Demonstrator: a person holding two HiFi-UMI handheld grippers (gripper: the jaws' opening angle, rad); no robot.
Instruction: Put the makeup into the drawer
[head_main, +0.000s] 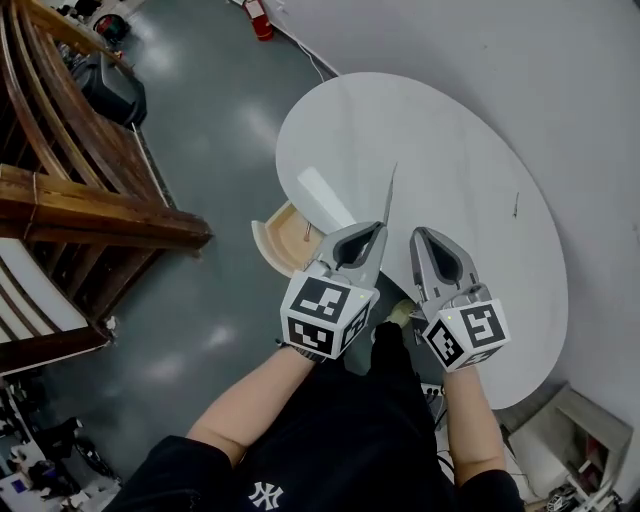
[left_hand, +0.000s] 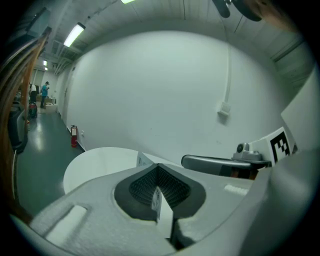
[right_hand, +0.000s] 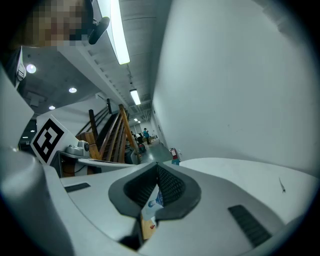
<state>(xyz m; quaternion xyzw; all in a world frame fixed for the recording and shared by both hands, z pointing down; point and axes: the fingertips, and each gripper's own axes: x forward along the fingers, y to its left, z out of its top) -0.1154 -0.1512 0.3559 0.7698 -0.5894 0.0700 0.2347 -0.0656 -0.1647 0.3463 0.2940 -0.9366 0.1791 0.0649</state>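
The jaws of the left gripper (left_hand: 157, 169) are closed on a flat packet (left_hand: 161, 202), a thin white sheet-like item with small print. It stands on edge between the ribbed dark pads, and a corner projects past the jaw tips. The jaws of the right gripper (right_hand: 156, 166) are likewise together on a printed packet (right_hand: 151, 206), thin and pale with blue marking above and a brown area below; what it contains cannot be read. Both grippers hang side by side over the near edge of the round white table (head_main: 450, 150), which is smooth and matte. The drawer (head_main: 285, 235) stands open just left of and below the left jaws, showing a pale wooden interior and a curved front. The step in hand appears to be carriage of the makeup to the drawer. To do it well, each packet should be brought over the open compartment and lowered past the rim. Only then should the jaws part, since thin, light packets may flutter or catch on the drawer front. One gripper should go at a time, the left first because it is nearer.
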